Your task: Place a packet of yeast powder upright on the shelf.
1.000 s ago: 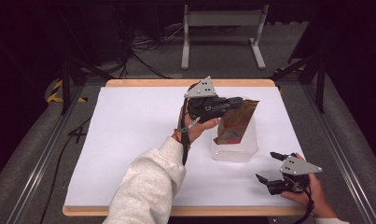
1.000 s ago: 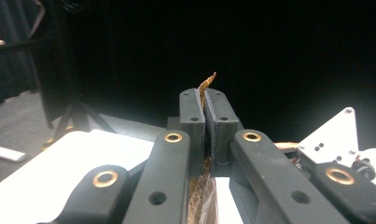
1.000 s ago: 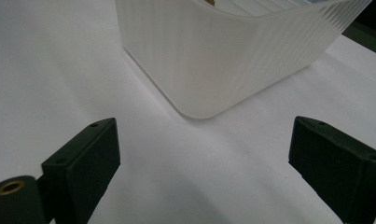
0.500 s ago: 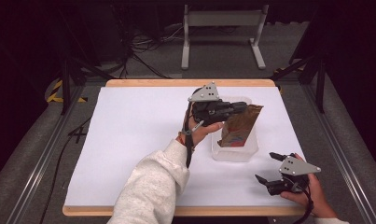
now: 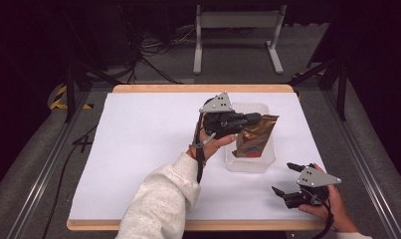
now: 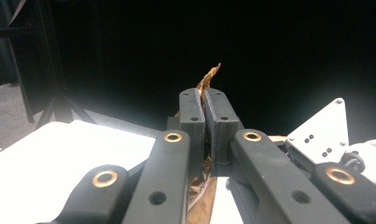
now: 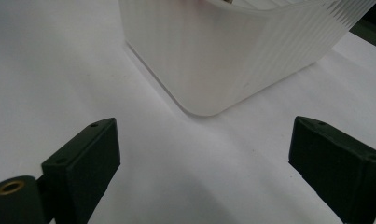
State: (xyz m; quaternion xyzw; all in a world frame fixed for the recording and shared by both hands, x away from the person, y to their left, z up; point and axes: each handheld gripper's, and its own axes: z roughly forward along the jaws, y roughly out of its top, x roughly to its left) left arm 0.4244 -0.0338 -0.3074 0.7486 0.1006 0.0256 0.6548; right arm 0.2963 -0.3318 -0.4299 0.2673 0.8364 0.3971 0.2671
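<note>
There is one table (image 5: pixel 138 149) with a white top and a wooden edge. On it stands one clear plastic container (image 5: pixel 251 162) — a single ribbed tub, with no second one beside it. One foil packet (image 5: pixel 254 137), brown and gold, sits over that container (its printing is too blurred to read).

Two grippers are counted: the left gripper (image 5: pixel 255 119) and the right gripper (image 5: pixel 285 179), each with two black jaws and one grey three-cornered plate on top. Two hands hold them — one apiece. One white frame stand (image 5: pixel 238 20) is on the floor beyond the table.
</note>
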